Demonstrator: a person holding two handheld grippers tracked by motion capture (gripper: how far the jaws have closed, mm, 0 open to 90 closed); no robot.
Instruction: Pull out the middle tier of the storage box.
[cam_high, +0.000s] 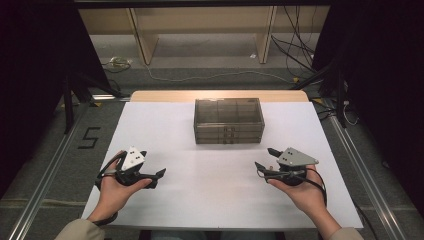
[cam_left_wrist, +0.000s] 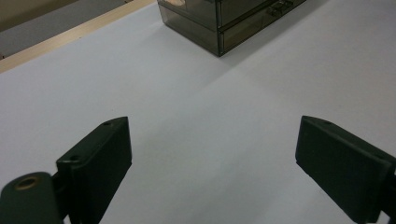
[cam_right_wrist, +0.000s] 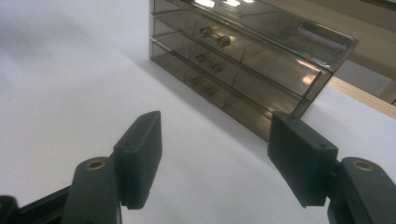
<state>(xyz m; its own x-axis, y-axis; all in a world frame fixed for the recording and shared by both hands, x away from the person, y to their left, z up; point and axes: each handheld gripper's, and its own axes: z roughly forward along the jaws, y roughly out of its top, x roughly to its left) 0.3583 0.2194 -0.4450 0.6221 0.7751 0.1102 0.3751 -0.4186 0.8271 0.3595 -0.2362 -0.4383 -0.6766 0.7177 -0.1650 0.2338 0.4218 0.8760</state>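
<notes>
- Drawers on the smoky plastic drawer box (cam_high: 228, 120) look like the work in hand; the box stands well ahead of both my grippers, on the far middle of the white table (cam_high: 220, 195), with all its drawers shut as far as I can tell.
- My left gripper (cam_high: 159, 174) has its jaws spread wide with nothing between them; the box (cam_left_wrist: 224, 21) lies ahead of them and off toward my right jaw, one corner turned to me.
- My right gripper (cam_high: 266, 159) also stands wide and holds nothing; the box front (cam_right_wrist: 243, 56) sits ahead and above the gap, its small knobs (cam_right_wrist: 223, 40) in a column facing me.
- To do this well, I judge that I should bring my right jaws square to one knob, narrow them first, then pull straight out along the drawer's line.
- My left jaws could brace the box's side or top, since a light box may slide when pulled.
- Bare white surface lies ahead of and under both pairs of jaws, so the approach is free.
- Behind the box the table's wooden far edge (cam_high: 165, 95) is close; I should avoid pushing the box that way.
</notes>
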